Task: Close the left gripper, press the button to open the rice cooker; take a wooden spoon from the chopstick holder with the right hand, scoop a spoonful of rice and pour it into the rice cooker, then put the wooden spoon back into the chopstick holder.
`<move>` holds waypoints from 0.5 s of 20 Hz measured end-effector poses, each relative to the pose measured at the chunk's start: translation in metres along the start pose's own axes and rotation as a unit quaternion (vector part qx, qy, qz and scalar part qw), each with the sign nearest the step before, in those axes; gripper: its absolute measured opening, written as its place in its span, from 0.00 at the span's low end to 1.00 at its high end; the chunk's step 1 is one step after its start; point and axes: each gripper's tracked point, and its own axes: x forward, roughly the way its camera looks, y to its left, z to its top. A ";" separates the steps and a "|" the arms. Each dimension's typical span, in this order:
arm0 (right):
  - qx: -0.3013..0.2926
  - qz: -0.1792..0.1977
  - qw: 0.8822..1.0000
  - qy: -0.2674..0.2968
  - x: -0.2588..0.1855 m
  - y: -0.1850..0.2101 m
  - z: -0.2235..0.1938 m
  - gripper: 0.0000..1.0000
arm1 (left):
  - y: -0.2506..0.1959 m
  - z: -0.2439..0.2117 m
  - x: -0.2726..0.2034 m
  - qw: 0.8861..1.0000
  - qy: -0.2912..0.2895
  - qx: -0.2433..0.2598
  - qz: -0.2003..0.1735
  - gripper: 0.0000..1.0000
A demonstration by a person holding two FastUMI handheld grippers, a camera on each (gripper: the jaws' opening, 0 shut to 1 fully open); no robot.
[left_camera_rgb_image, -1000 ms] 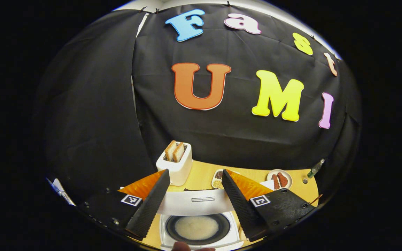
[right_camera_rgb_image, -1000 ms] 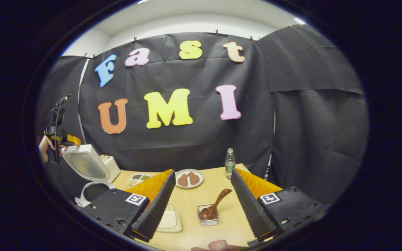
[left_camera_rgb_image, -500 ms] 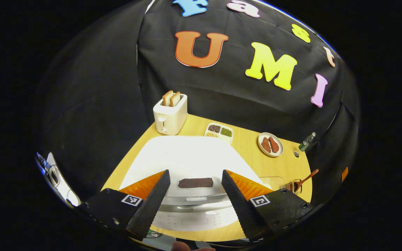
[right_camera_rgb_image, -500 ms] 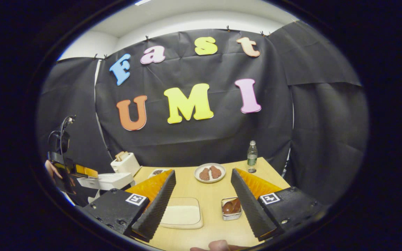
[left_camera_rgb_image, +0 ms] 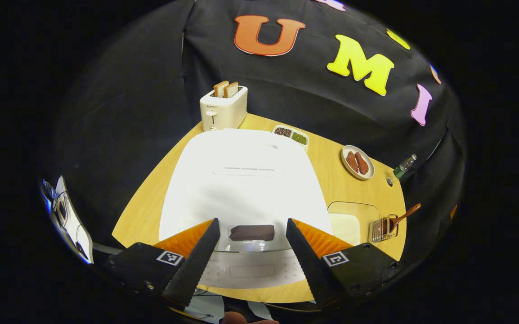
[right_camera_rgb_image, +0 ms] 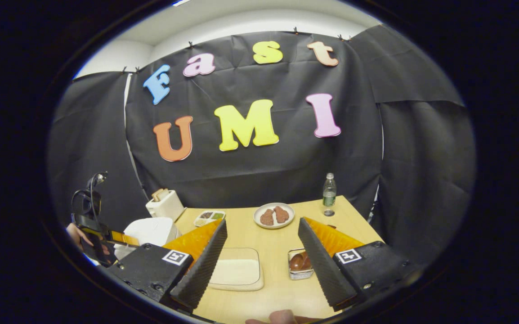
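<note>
The left gripper (left_camera_rgb_image: 251,252) hovers above the shut rice cooker (left_camera_rgb_image: 241,180), fingers wide, its button seemingly below; right gripper (right_camera_rgb_image: 261,256) waits, fingers wide

- We see the rice cooker (left_camera_rgb_image: 246,180) with its lid now down; a second ago it stood open, showing the inner pot.
- Our left gripper (left_camera_rgb_image: 247,256) has risen above it, tilting downward.

I am looking at a wooden table (right_camera_rgb_image: 282,292) standing against black cloth walls (right_camera_rgb_image: 412,157). Above the cloth, a white wall (right_camera_rgb_image: 250,24) is showing under bright light.
</note>
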 end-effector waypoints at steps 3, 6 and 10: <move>0.004 0.005 1.000 0.004 0.005 0.001 -0.003 0.99 | 0.002 -0.011 0.005 1.000 0.006 0.017 0.016 0.98; 0.010 0.013 1.000 0.007 0.011 0.002 -0.005 1.00 | 0.004 -0.016 0.007 0.999 0.005 0.040 0.032 0.98; 0.020 0.034 0.999 0.016 0.020 0.007 -0.011 1.00 | 0.004 -0.019 0.009 0.998 0.002 0.052 0.036 0.99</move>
